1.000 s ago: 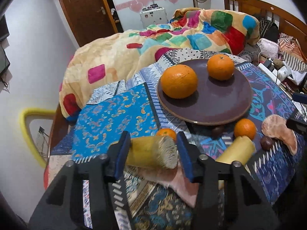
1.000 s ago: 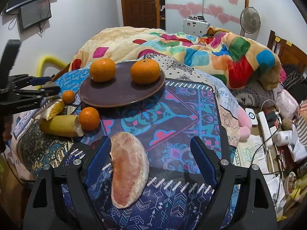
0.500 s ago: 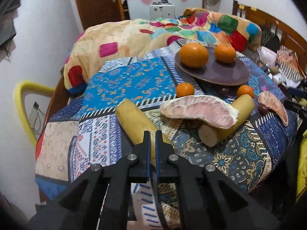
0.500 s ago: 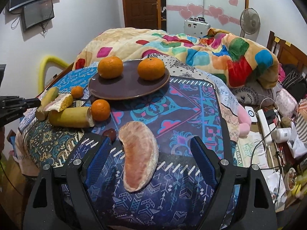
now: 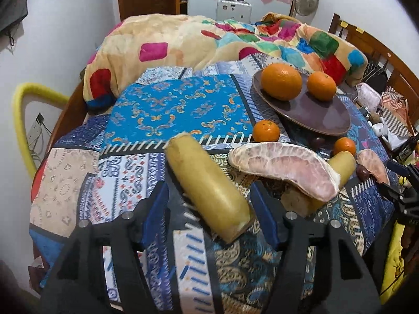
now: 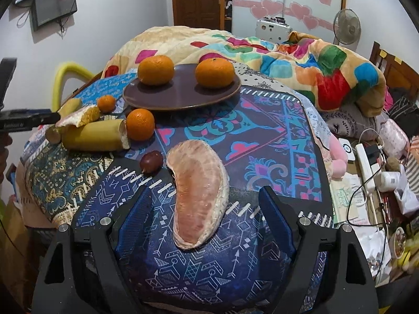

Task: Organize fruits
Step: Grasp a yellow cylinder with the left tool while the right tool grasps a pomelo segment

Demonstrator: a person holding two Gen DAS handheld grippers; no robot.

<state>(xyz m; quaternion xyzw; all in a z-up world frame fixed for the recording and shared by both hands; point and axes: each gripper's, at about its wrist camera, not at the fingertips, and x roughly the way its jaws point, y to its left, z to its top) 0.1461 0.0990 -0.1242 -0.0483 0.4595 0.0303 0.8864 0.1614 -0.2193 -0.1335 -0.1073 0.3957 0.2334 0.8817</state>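
A yellow peeled stalk piece (image 5: 207, 188) lies on the patterned cloth between the jaws of my left gripper (image 5: 209, 206). The jaws are opening and the pads stand clear of it. Beside it a pomelo segment (image 5: 285, 167) rests on a second yellow piece (image 5: 340, 164). My right gripper (image 6: 207, 214) is open, with another pomelo segment (image 6: 199, 193) lying untouched between its fingers. A dark small fruit (image 6: 151, 161) sits just left of it. The brown plate (image 6: 183, 96) holds two oranges (image 6: 155, 69) (image 6: 214, 72). Two smaller oranges (image 6: 140, 124) (image 6: 106, 103) lie on the cloth near the plate.
A colourful quilt (image 5: 209, 41) is heaped behind the plate. A yellow chair frame (image 5: 21, 120) stands at the left edge. On the right lie a power strip (image 6: 366, 162), cables and clutter below a wooden headboard (image 5: 371, 49). The cloth drops off close under both grippers.
The left gripper was shut half a second ago with the yellow piece just beyond its tips; its jaws now stand apart around that piece. The right gripper has edged forward over its pomelo segment.
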